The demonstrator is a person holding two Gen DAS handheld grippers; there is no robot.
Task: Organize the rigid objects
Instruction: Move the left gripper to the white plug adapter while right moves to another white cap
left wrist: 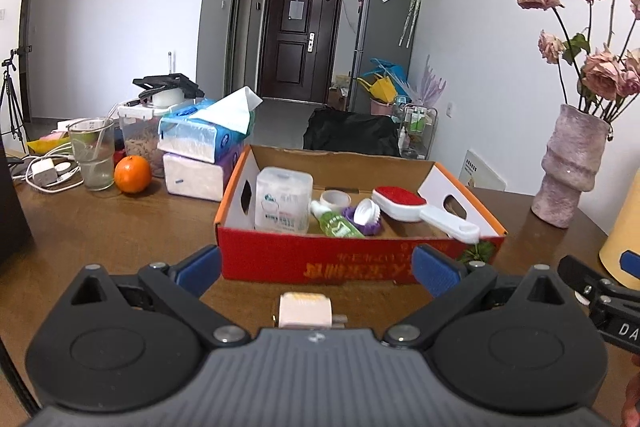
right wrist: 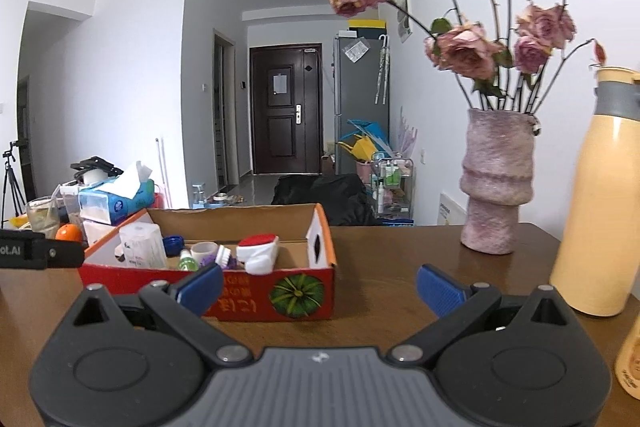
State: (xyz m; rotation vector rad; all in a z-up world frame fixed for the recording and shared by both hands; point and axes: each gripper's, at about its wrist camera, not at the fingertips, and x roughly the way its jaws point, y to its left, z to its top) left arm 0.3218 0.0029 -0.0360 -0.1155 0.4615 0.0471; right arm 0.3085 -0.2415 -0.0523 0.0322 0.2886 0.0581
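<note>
A red cardboard box point(left wrist: 320, 263) stands on the brown table point(left wrist: 100, 227). Inside it lie a clear plastic container point(left wrist: 283, 205), a green bottle point(left wrist: 336, 225), a tape roll point(left wrist: 335, 199), a purple-and-white brush point(left wrist: 366, 213) and a red lint brush point(left wrist: 416, 209). A white plug adapter point(left wrist: 306, 311) rests on the table in front of the box, between the wide-apart fingers of my left gripper point(left wrist: 318, 273), which is open. My right gripper point(right wrist: 320, 285) is open and holds nothing, to the right of the box point(right wrist: 260, 291).
At the back left stand stacked tissue packs point(left wrist: 200, 155), an orange point(left wrist: 133, 174), a glass point(left wrist: 91, 159) and white chargers point(left wrist: 46, 173). A pink vase of dried roses point(right wrist: 496, 183) and a tall yellow bottle point(right wrist: 596, 195) occupy the right side.
</note>
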